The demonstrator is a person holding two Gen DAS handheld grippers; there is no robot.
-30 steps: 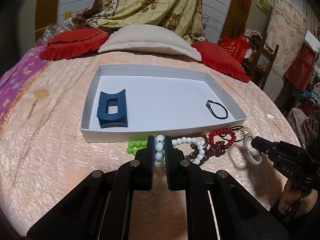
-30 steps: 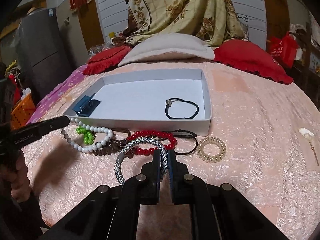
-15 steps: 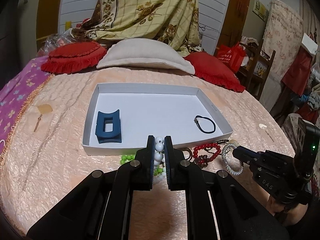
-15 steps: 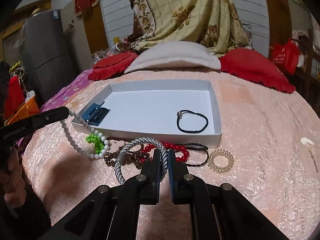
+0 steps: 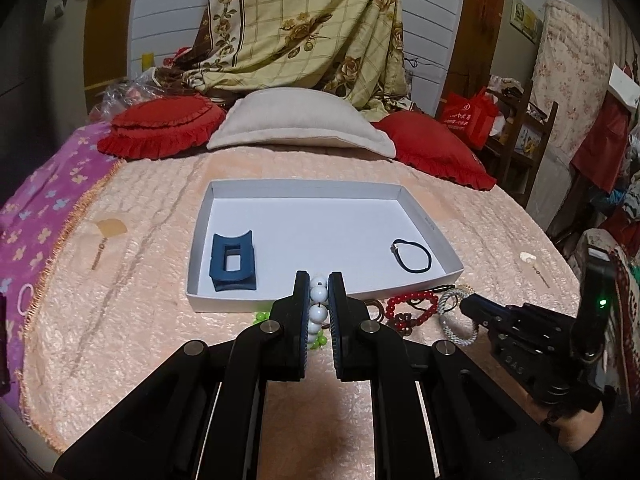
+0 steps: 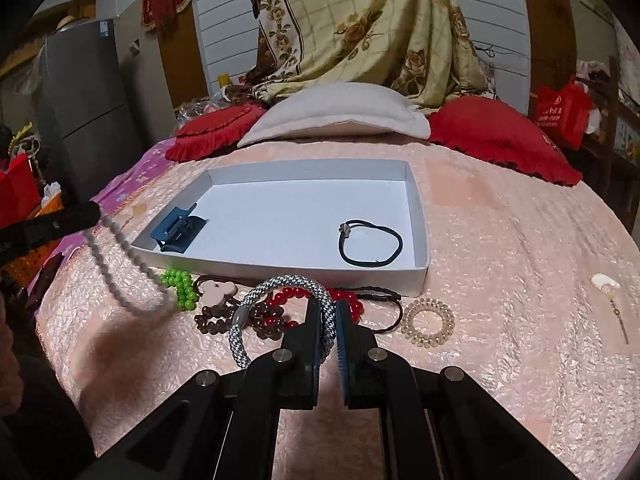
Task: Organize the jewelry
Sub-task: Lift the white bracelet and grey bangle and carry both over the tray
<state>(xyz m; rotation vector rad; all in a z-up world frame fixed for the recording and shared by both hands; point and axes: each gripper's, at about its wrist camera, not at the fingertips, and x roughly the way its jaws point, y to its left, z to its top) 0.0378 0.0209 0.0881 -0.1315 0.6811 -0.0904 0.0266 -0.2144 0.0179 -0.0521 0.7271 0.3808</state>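
The left gripper (image 5: 319,300) is pinched on the white beads (image 5: 318,306), lifted off the bed (image 5: 120,320) just short of the tray's (image 5: 320,195) near wall; from the right camera the strand (image 6: 120,264) hangs blurred from it down toward the green beads (image 6: 180,286).

In the tray, the blue clip (image 5: 232,262) sits in the near left corner and the black tie (image 5: 412,260) near the right wall, with bare white floor between them.

Along the tray's near edge lie the brown beads (image 6: 216,318), red beads (image 6: 288,300) and a clear coil tie (image 6: 428,320).

The right gripper (image 6: 328,320) is clamped on the grey rope bracelet (image 6: 280,304), raised above that pile.

Right of the tray the bedspread is open out to a small shell pin (image 6: 608,292) near the bed's right edge.
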